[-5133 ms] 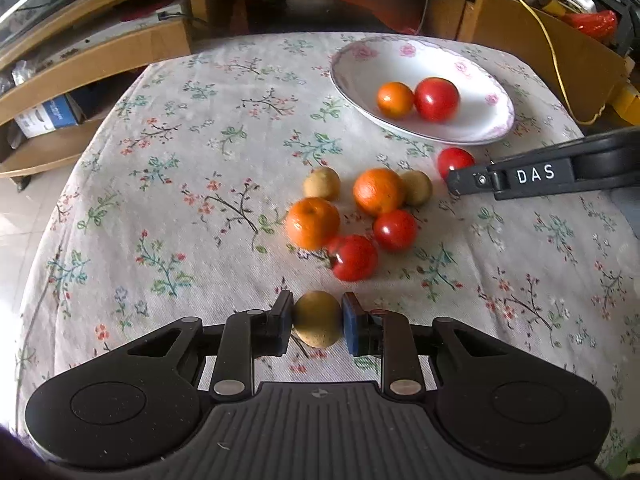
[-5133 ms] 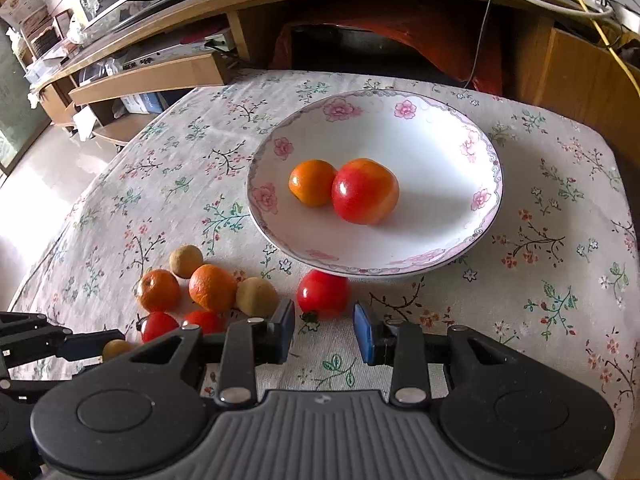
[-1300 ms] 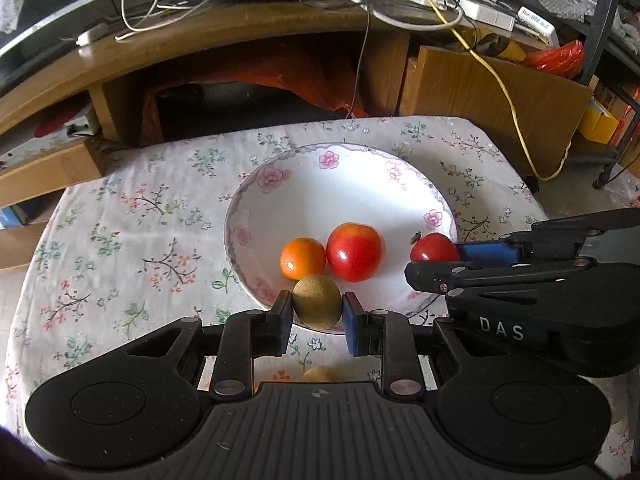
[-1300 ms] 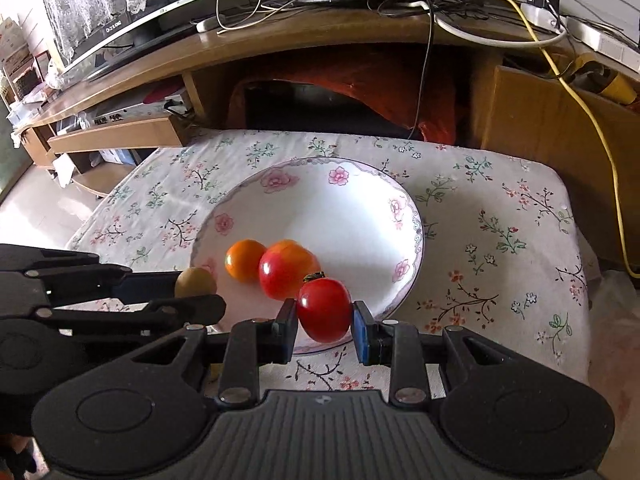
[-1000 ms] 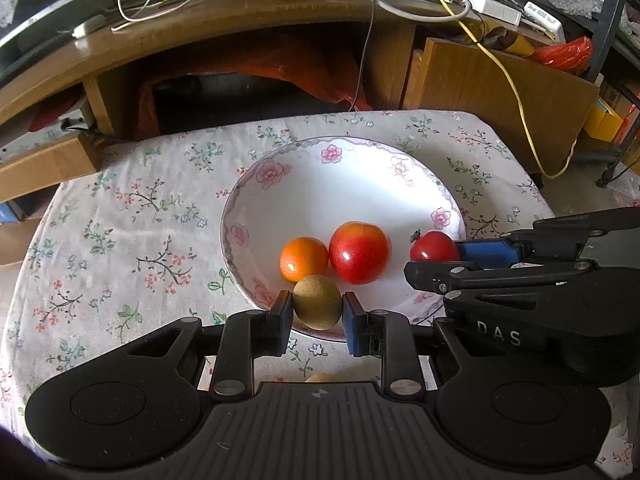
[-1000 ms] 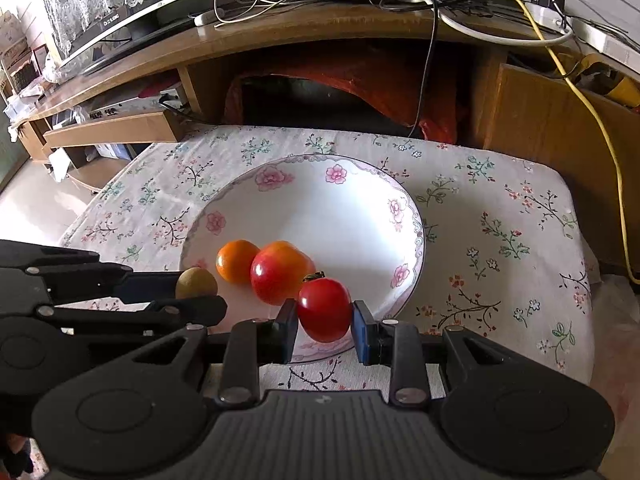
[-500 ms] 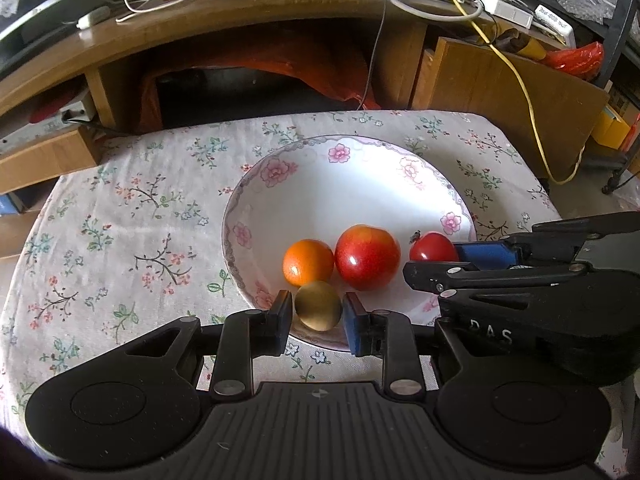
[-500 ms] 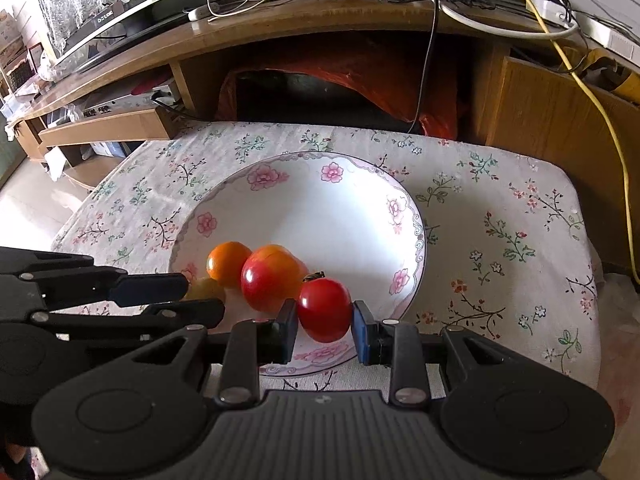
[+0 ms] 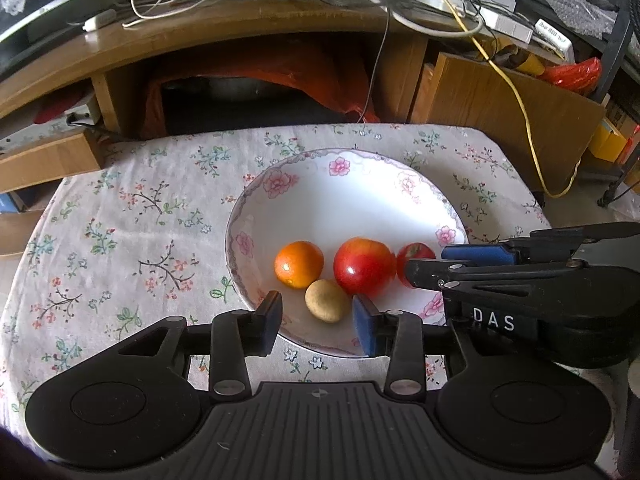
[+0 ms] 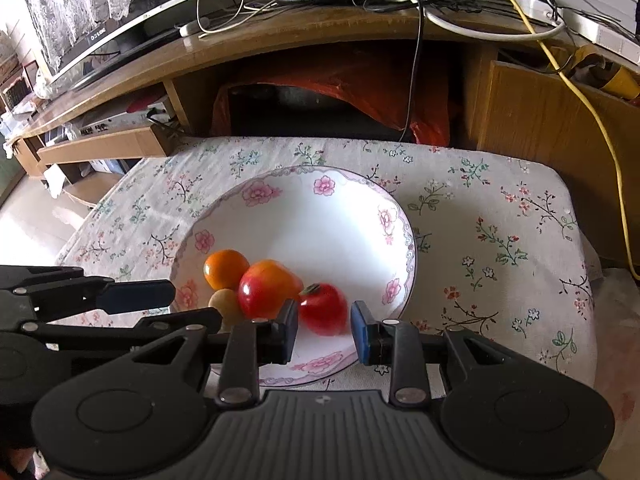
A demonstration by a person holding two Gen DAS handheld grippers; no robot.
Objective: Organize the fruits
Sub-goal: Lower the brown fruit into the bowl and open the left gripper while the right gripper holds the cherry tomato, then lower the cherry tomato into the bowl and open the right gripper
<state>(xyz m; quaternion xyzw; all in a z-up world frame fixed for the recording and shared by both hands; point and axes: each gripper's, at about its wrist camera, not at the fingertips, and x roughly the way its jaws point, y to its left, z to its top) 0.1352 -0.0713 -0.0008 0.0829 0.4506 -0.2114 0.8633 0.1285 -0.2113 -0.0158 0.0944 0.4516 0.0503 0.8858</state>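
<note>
Now your left tongs [image 9: 316,315] and right tongs [image 10: 324,330] gape over the white flower-rimmed plate [image 9: 360,184], small brown fruit [image 9: 326,301] and red tomato [image 10: 323,308] resting inside.

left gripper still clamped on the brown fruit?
No: the left gripper is open, with gaps either side of the brown fruit lying in the plate.

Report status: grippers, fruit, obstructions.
Left gripper open, kiwi lying in the plate. Right gripper open, tomato in the plate beside the apple and orange. Nothing in the way.
</note>
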